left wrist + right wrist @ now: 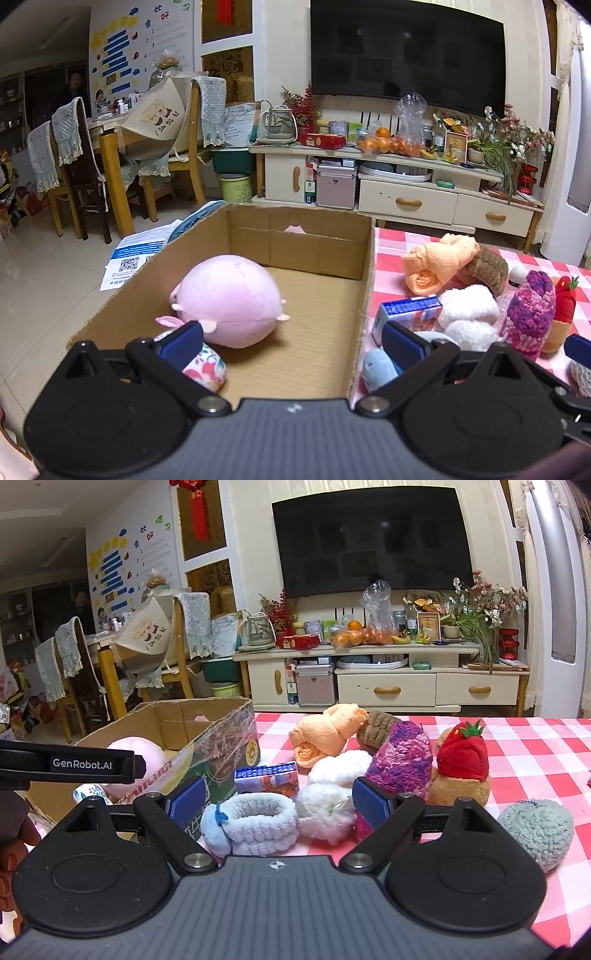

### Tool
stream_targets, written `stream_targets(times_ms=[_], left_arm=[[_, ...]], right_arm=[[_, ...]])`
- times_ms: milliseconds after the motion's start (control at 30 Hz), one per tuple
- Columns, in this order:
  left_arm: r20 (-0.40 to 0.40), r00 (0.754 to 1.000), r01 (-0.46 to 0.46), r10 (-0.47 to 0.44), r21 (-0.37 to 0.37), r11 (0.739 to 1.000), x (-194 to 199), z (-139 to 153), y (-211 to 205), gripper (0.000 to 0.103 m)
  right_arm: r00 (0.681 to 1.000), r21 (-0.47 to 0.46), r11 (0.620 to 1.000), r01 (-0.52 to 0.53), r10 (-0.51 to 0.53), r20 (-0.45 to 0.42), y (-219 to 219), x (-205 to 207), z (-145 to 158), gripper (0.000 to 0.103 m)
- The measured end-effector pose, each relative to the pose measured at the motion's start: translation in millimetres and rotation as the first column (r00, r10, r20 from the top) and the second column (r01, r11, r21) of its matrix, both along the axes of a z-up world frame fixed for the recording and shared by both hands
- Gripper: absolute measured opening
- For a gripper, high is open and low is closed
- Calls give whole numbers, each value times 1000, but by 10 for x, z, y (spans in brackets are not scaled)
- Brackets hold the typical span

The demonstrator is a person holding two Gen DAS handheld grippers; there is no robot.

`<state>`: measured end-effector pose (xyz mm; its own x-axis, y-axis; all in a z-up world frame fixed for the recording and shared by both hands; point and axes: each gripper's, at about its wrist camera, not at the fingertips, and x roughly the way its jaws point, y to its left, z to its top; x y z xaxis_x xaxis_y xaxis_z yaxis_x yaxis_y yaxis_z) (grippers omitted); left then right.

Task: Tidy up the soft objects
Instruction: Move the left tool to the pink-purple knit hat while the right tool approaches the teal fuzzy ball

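A cardboard box (362, 295) stands at the left edge of the checked table (517, 746). Inside it lie a pink plush (229, 299) and a floral soft item (207, 365). My left gripper (291, 343) hangs open over the box's near end, nothing between its fingers. My right gripper (279, 801) is open above a pale blue fuzzy band (255, 823) and a white fluffy piece (325, 812). Behind them sit an orange cloth roll (325, 738), a purple knit hat (402, 760), a brown item (376, 725) and a red strawberry plush (461, 757). A grey fuzzy ball (535, 830) lies at the right.
A small blue carton (267, 779) stands beside the box on the table. Beyond the table are a TV cabinet (388, 686) with fruit and plants, wooden chairs (74, 686) at the left, and papers (136, 258) behind the box. A person stands far back left.
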<state>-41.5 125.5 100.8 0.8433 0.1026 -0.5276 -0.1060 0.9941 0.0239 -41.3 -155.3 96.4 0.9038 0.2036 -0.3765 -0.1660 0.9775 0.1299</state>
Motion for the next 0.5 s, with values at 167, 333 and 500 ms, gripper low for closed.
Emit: stream_targets(times_ms=[167,333,500], left_arm=[[-3,1000,11,-11,12,1000,2,-6,-90,102],[-7,1000,23,-23,28,999,5,-18,-176,102],[-13,999,38,-38,48,998,4,-30,-272,102]], right_arm=[[1000,3,1000,4,-4,2,-21,-1,-23,103],[1000,13,1000,12,-12,5,-45,2,-23,103],[1000,17,1000,23,-23,11,-43,-11,-34,103]])
